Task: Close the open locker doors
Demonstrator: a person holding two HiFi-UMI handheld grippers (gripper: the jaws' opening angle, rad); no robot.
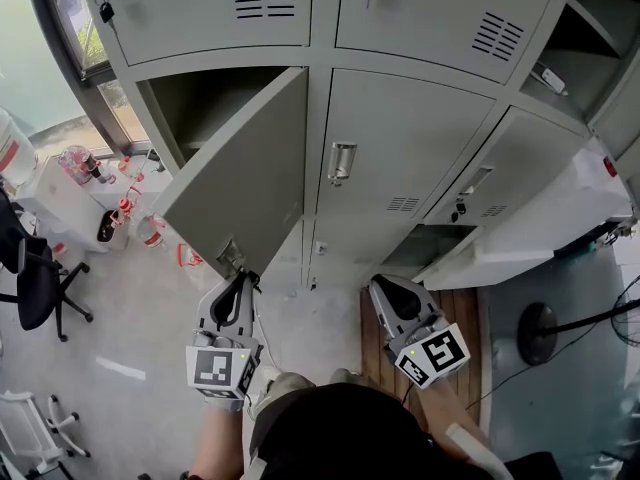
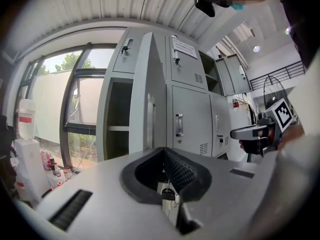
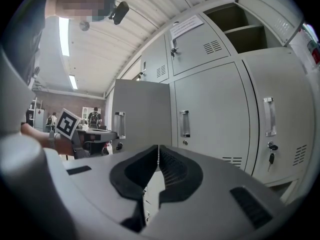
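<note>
With our left gripper (image 1: 242,278) and right gripper (image 1: 379,284) both closed on nothing, we judge the stiff, light grey sheet-metal locker door (image 1: 245,168), open at 11 o'clock, best pushed near its handle edge.

There were two grippers, a left gripper (image 1: 241,282) and a right gripper (image 1: 383,290). Each gripper had one marker cube (image 1: 218,368). One locker door (image 1: 245,173) stood wide open. Two top doors (image 1: 205,8) were shut. There was one black chair (image 1: 40,283) and one fan (image 1: 545,333). Three door handles (image 3: 184,124) showed in the right gripper view.
</note>
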